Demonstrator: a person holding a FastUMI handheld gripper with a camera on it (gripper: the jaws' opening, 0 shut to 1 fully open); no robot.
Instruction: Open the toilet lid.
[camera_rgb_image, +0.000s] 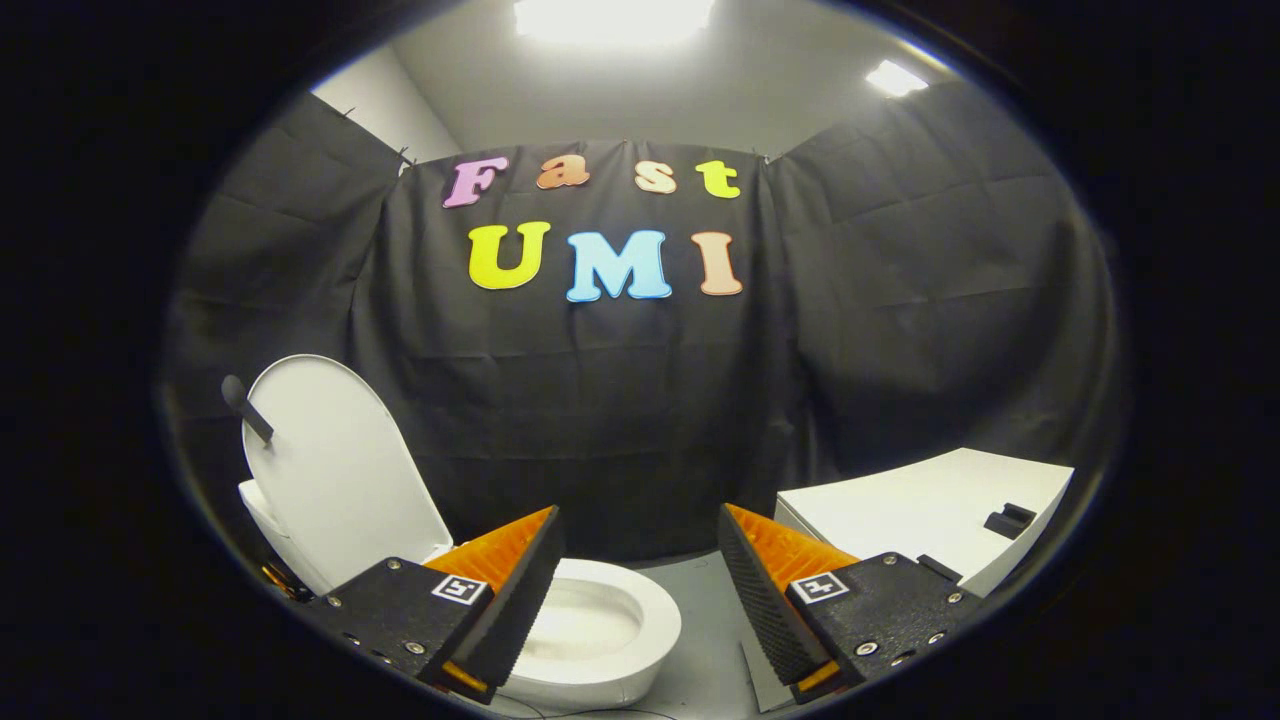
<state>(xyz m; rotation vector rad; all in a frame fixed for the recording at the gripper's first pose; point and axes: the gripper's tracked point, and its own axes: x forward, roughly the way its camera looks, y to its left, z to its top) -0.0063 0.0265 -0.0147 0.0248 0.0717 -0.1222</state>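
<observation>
Gripper view: the toilet lid (335, 465) is seen raised already, standing upright behind the bowl (590, 625), long axis near vertical, inner face turned forward. The gripper (640, 590) is held well open, nothing gripped, the bowl partly behind its left finger. The opening step is judged done; only a withdrawal seems called for.

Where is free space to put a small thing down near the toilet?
The white cabinet top is bare except a dark handle. Grey floor lies free between toilet bowl and cabinet. Raised lid crowds the bowl's far side. The gripper fingers stand open, holding nothing.
</observation>
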